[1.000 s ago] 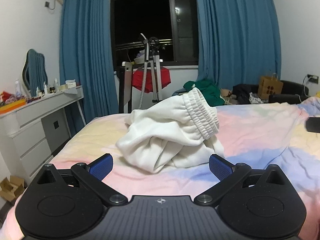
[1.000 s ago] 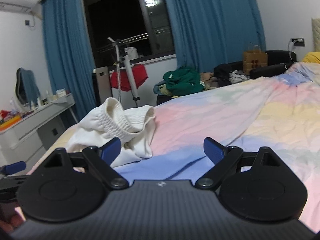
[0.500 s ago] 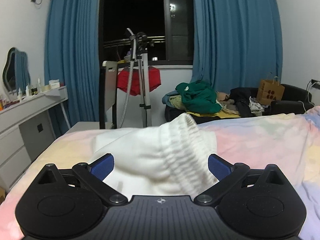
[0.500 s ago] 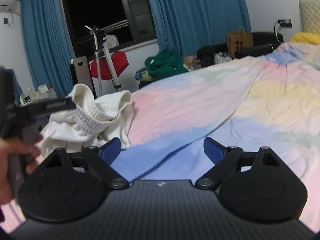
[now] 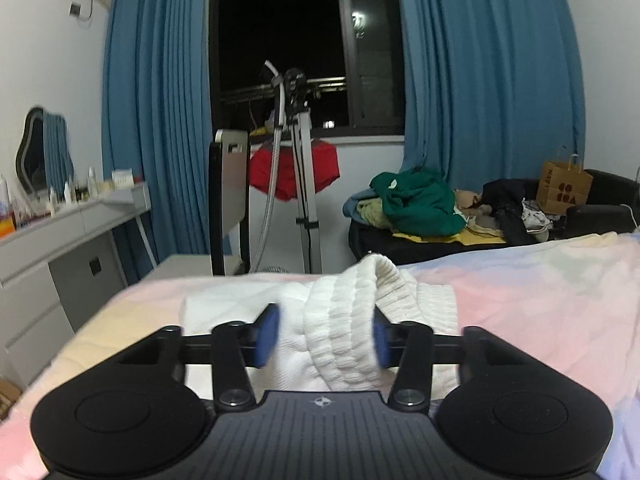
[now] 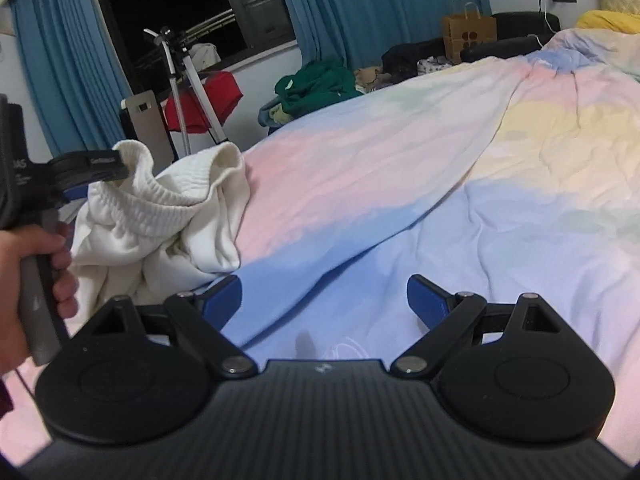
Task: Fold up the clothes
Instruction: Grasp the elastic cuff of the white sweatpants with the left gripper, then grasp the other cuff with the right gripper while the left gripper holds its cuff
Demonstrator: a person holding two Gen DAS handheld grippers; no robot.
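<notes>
left hand-held gripper (image 5: 323, 334) pinches the white sweatpants' (image 6: 160, 224) ribbed waistband (image 5: 344, 328), probably to lift and spread them; right hand-held gripper (image 6: 324, 300) hangs open over the bed (image 6: 440, 168).

- I am working in a home bedroom: pastel-sheeted bed (image 6: 460, 152) filling the foreground.
- Blue curtains (image 5: 156, 120) flank a dark window (image 5: 280, 40).
- Dressing table (image 5: 60, 232) with mirror (image 5: 40, 152); heaped clothes (image 5: 416, 200).

I count one white garment (image 5: 348, 320) on one bed (image 6: 400, 200), and two claws (image 5: 324, 334) (image 6: 324, 300). Behind I see one paper bag (image 5: 563, 190), one mirror (image 5: 44, 152) and one tripod (image 5: 296, 160).
</notes>
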